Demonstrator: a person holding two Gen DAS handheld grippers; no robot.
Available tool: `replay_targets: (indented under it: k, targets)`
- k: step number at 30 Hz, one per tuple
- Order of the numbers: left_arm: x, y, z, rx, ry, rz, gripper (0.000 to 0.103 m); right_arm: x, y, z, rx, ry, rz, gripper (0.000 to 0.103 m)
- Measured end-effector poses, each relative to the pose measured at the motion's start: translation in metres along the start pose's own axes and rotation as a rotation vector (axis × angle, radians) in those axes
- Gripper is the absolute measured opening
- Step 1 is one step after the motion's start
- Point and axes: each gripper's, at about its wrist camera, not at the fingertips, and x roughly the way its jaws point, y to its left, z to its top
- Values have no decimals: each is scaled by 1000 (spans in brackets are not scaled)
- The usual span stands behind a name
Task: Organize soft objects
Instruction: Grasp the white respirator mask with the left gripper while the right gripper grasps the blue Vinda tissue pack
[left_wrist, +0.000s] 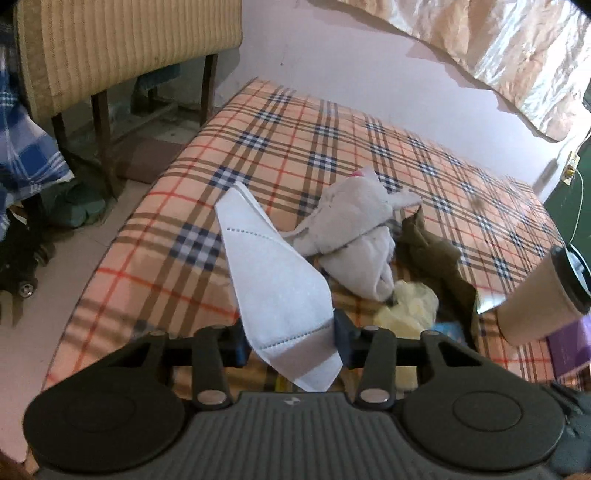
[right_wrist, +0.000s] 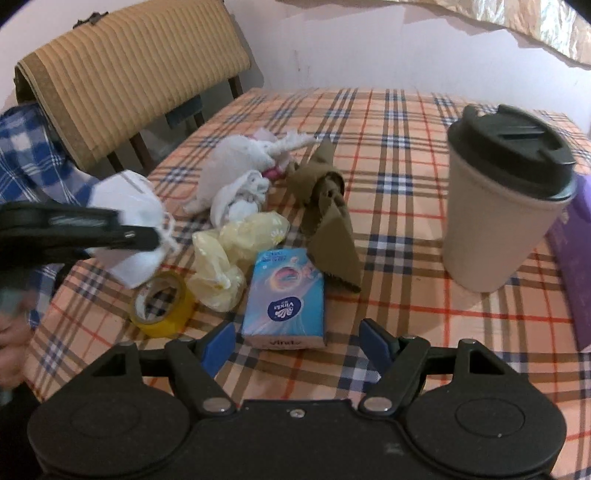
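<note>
My left gripper (left_wrist: 291, 339) is shut on a white face mask (left_wrist: 273, 280), which stands up between its blue pads; in the right wrist view the same mask (right_wrist: 129, 206) hangs at the left over the table edge. A crumpled white cloth (right_wrist: 240, 166) lies mid-table, an olive cloth (right_wrist: 328, 214) to its right, and a pale yellow plastic bundle (right_wrist: 229, 254) in front of them. My right gripper (right_wrist: 297, 341) is open just above the near end of a blue tissue pack (right_wrist: 284, 295), its fingers on either side and apart from it.
A beige cup with a black lid (right_wrist: 502, 199) stands at the right, a purple box (right_wrist: 576, 258) beyond it. A yellow tape roll (right_wrist: 162, 306) lies near the table's left edge. The plaid tablecloth (right_wrist: 406, 314) covers the table. A chair with a striped pad (right_wrist: 129, 74) stands behind.
</note>
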Motion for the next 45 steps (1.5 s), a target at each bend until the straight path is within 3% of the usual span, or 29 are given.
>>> replay_targets:
  k: [5,11,14,17,24,29,37,42,45]
  targets:
    - [-13,-5,-15,-3,-13,6,45,19,5,8,-46,0,-23,87]
    - [-2,-12,-11,-11,-7,5,45,32,19,16,-96,29,-15,88]
    - [-3,-18,-11,0,-14,5,45,33,25,18,-93,2,-19,89]
    - [-3,-20,-11,5,-15,9,45,43,26,19,-122,28,-55,80]
    - [-9,-26,-12,2,-30,-9,45,21,11,13,-73,-8,-9,64]
    - [-11,-32,-11,-5,-40,-16,45,-10,5,12,-88,-58,17,64]
    - [-13,-41,-15,10,-40,-20,45,-25,-12,1,-56,-64,39,63]
    - [-8,-46,-20,15,-21,-23,45,-18,-15,-6,-74,-27,25,65]
    - [-7,-47,-22,8,-11,-30,45,-7,-15,-10,-86,5,11,71]
